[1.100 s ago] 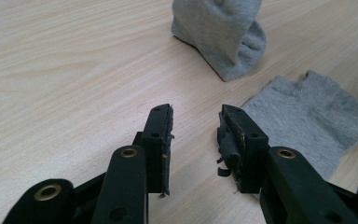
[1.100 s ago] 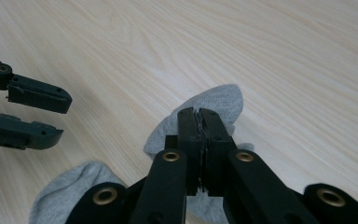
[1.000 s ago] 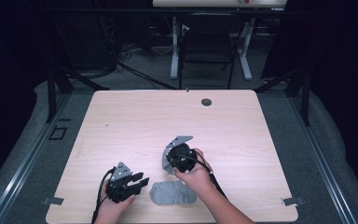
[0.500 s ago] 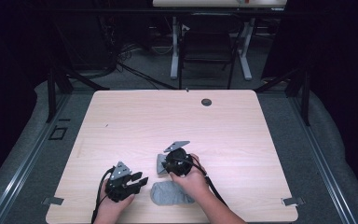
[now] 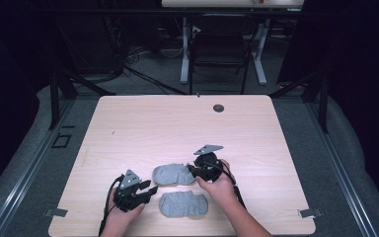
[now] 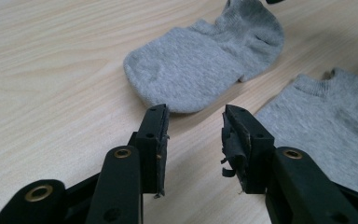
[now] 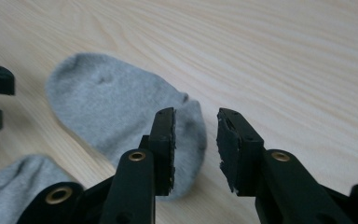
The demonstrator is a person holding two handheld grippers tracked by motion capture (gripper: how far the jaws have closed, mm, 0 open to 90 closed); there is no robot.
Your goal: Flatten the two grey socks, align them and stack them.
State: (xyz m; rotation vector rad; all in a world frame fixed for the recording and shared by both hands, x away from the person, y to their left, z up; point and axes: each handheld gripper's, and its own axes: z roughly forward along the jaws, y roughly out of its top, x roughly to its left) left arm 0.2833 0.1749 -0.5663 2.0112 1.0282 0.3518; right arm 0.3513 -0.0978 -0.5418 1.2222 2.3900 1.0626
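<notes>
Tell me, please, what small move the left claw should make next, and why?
Probably ease the left claw forward onto the toe of the far sock and close. Its jaws stand open with nothing between them, just short of that toe. The right claw, jaws just opened, has let the sock's cuff go, flat beside the near sock.

Both forearms come in from the near edge, one gripper in each hand. Left hand (image 5: 122, 216) wraps the left gripper (image 5: 148, 189) low over the wood, jaws pointing right and away, parted with a clear gap, nothing between the pads (image 6: 162, 140); they have just been opening a little. Right hand (image 5: 222, 185) holds the right gripper (image 5: 191, 170) pointing left, jaws just opening, pads (image 7: 169, 144) apart, gripping nothing.
</notes>
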